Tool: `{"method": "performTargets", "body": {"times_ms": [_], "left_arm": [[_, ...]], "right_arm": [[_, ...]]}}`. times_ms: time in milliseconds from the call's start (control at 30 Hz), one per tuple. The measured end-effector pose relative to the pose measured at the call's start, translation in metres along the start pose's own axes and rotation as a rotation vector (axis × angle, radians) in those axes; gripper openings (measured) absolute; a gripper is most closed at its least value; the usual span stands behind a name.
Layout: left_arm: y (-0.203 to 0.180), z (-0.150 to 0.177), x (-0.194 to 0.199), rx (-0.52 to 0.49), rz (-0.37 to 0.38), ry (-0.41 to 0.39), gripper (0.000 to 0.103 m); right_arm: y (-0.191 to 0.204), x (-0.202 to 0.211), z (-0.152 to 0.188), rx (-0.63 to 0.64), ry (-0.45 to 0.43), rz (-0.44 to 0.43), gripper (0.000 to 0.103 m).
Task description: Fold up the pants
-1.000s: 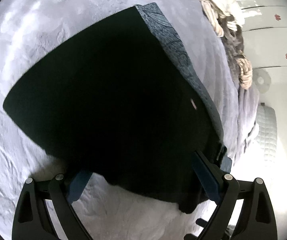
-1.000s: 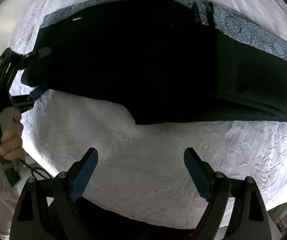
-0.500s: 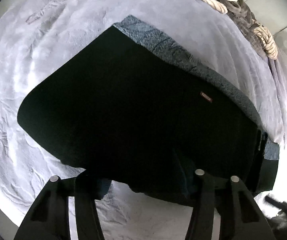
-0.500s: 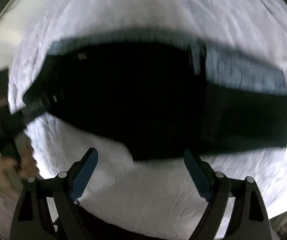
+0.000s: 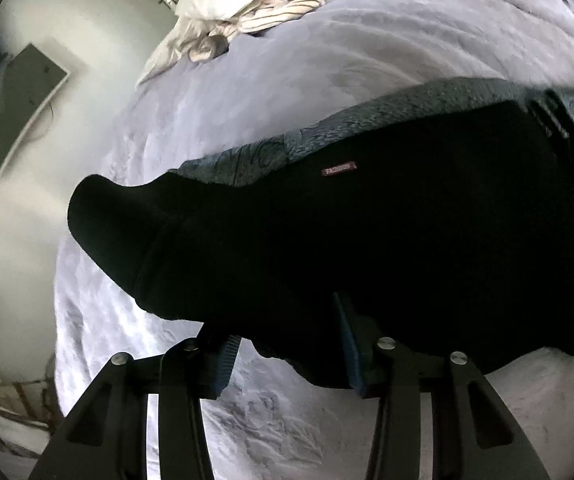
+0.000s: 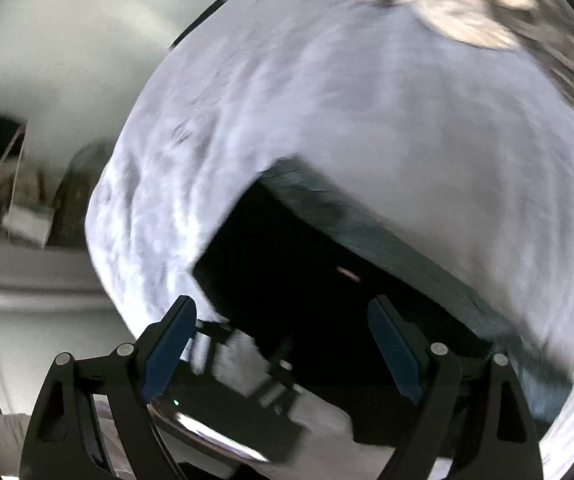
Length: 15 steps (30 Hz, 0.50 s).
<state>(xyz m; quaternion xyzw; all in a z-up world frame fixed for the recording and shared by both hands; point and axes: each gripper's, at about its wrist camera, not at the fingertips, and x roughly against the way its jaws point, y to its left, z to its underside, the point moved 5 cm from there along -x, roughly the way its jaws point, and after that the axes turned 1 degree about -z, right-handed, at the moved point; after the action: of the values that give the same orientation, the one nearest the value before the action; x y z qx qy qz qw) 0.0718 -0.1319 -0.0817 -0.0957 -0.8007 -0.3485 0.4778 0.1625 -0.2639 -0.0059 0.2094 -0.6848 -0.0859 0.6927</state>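
One small red label (image 5: 339, 168), unreadable, marks black pants (image 5: 367, 248); both hand-held grippers spread wide.

A small red woven label (image 5: 339, 168) sewn on the black pants (image 5: 367, 248) carries pale lettering too small to read; no other text shows.

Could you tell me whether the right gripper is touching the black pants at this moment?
Cannot tell. In the blurred right wrist view, the right gripper has its fingers spread wide, with the black pants showing between them, but neither contact nor a gap is plain.
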Motion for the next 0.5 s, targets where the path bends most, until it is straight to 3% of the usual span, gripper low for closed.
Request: {"method": "performTargets", "body": {"times_ms": [133,267,300,333,500], "left_arm": [[0.003,0.001,0.000,0.004,-0.008,0.007,0.046],[0.002,0.001,0.002,-0.003,-0.029,0.004,0.046],[0.002,0.002,0.003,-0.003,-0.032,0.005,0.046],[0.001,0.001,0.004,-0.007,-0.034,0.009,0.046],[-0.006,-0.011,0.026,-0.071,-0.070,-0.075,0.045]], "right_arm": [[0.030,-0.051,-0.014,0.091,0.167,0.015,0.090],[0.041,-0.096,-0.017,0.117,0.277,0.030,0.087],[0.037,-0.102,-0.015,0.106,0.293,0.036,0.063],[0.033,-0.106,-0.015,0.091,0.305,0.031,0.020],[0.020,-0.070,-0.010,0.090,0.211,-0.015,0.019]]}}
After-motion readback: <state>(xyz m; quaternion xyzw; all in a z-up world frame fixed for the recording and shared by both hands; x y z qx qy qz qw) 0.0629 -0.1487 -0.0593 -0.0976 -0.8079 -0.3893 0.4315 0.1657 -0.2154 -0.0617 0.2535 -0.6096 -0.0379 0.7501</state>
